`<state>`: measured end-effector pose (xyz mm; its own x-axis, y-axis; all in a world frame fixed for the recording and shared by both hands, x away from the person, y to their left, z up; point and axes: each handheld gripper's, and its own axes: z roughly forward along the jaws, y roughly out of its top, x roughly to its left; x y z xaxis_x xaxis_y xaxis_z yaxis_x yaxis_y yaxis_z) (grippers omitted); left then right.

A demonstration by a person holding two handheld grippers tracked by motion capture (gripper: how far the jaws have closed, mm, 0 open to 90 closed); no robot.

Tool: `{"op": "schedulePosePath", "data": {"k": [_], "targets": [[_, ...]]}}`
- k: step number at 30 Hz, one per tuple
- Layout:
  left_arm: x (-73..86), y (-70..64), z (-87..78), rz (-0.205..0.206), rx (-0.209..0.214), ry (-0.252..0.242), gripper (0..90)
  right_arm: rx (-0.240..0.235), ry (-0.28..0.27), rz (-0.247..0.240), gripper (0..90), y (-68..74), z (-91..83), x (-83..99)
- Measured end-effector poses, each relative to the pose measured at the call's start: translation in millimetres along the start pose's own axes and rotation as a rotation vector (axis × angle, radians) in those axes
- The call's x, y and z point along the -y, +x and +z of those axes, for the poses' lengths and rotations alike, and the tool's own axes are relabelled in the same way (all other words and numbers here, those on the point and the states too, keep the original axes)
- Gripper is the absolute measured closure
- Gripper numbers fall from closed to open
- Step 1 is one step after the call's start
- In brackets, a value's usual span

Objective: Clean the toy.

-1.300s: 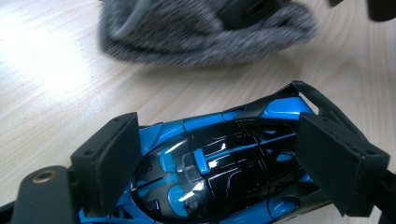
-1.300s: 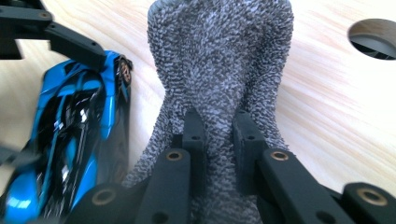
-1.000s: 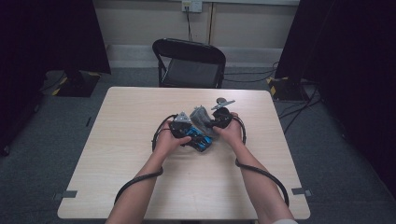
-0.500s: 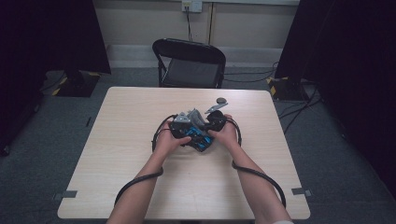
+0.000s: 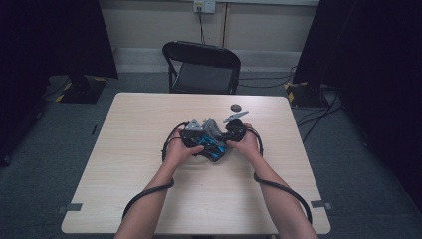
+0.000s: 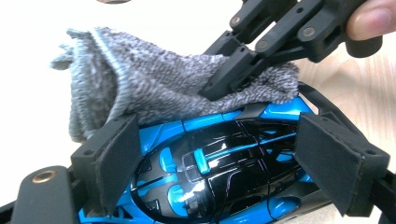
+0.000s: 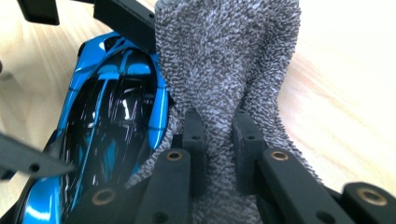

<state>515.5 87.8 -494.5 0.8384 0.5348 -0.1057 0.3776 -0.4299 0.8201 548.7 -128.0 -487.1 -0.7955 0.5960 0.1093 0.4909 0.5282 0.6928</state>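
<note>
Blue and black, the toy car (image 5: 209,148) sits at the centre of the high view on the wooden table (image 5: 124,164), between your left gripper (image 5: 191,135) and right gripper (image 5: 230,133). In the left gripper view, your jaws clamp the car's (image 6: 219,172) sides, grey terry cloth (image 6: 154,93) above. In the right gripper view, your jaws pinch that cloth (image 7: 224,70) at centre, touching the car (image 7: 112,126) at left.
</note>
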Motion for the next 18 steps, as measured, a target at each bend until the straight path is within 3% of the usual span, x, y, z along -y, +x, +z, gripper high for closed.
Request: {"op": "schedulePosePath", "data": {"k": [18], "targets": [[-0.5,0.0,-0.2,0.006,-0.001,0.005,14.7,-0.021,-0.013,0.017,78.8,-1.8,-26.3,28.4]]}}
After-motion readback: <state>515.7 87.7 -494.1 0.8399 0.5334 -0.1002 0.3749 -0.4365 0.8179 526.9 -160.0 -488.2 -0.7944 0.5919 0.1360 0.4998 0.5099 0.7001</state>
